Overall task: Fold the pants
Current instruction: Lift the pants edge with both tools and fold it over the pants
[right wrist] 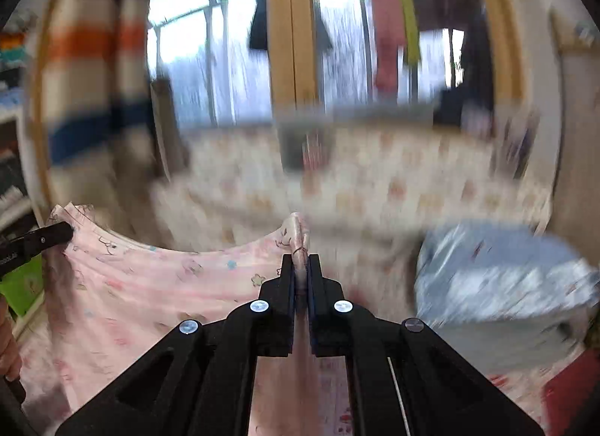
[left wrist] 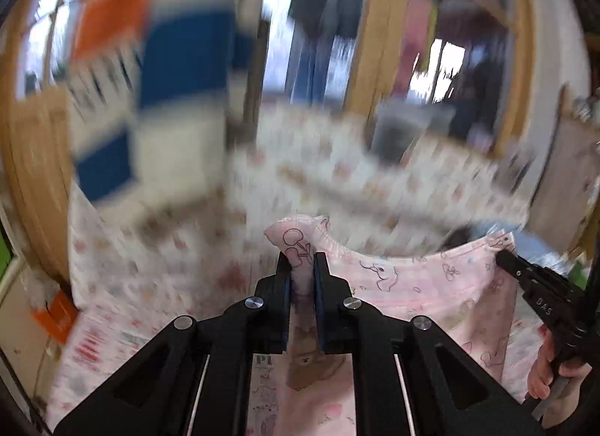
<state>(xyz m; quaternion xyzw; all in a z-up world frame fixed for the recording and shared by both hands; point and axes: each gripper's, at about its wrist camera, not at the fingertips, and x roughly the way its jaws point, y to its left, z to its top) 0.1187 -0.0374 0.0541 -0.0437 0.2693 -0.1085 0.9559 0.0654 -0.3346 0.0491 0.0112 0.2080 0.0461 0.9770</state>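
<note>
Pale pink pants printed with small cartoon outlines hang stretched between my two grippers above a bed. My left gripper is shut on one corner of the top edge, and a bunched tip of fabric sticks up past its fingertips. The right gripper pinches the opposite corner at the right of the left wrist view. In the right wrist view my right gripper is shut on a rolled fold of the pants, and the left gripper holds the far corner at the left edge.
Below lies a bed with a pale floral sheet. A blue-grey bundle of cloth rests on it to the right. Wooden posts, a window and hanging clothes stand behind, blurred by motion. A hand grips the right tool's handle.
</note>
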